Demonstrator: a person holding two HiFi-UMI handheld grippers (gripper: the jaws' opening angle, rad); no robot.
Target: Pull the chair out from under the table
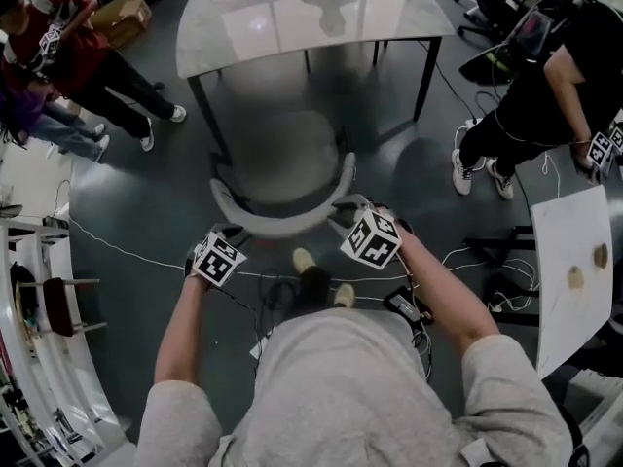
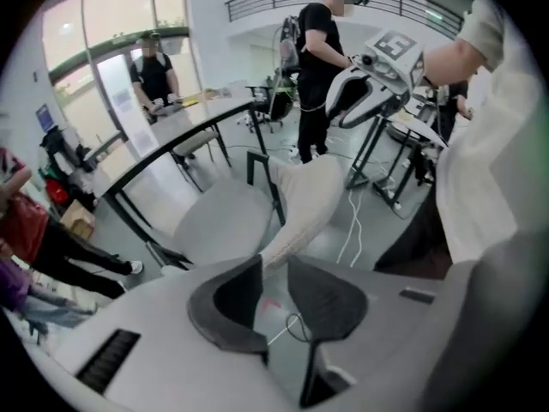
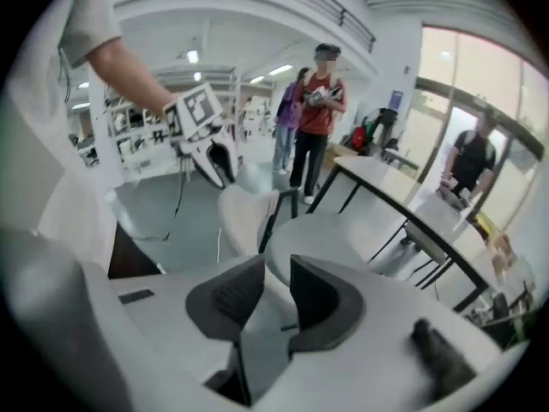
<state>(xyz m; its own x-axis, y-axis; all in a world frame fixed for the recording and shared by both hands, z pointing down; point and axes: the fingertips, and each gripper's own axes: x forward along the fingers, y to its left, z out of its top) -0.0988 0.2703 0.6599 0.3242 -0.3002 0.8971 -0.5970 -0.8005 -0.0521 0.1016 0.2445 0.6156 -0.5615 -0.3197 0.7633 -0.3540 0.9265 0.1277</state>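
The chair has a light grey seat (image 1: 287,154) and a curved grey backrest (image 1: 282,224); its front lies under the glossy table (image 1: 292,17), its back stands out toward me. My left gripper (image 1: 229,232) hovers at the backrest's left end, my right gripper (image 1: 348,208) at its right end. In the left gripper view the left gripper (image 2: 274,269) is open, with only floor and a cable in the gap and the backrest (image 2: 300,204) ahead of the tips. The right gripper (image 3: 276,269) is open too, the seat (image 3: 343,239) beyond it.
Cables (image 1: 127,251) run over the dark floor by my feet. Two people (image 1: 88,61) stand at the left, another person (image 1: 531,105) at the right. A white table (image 1: 574,270) sits at the right, a small chair (image 1: 58,305) and shelving at the left.
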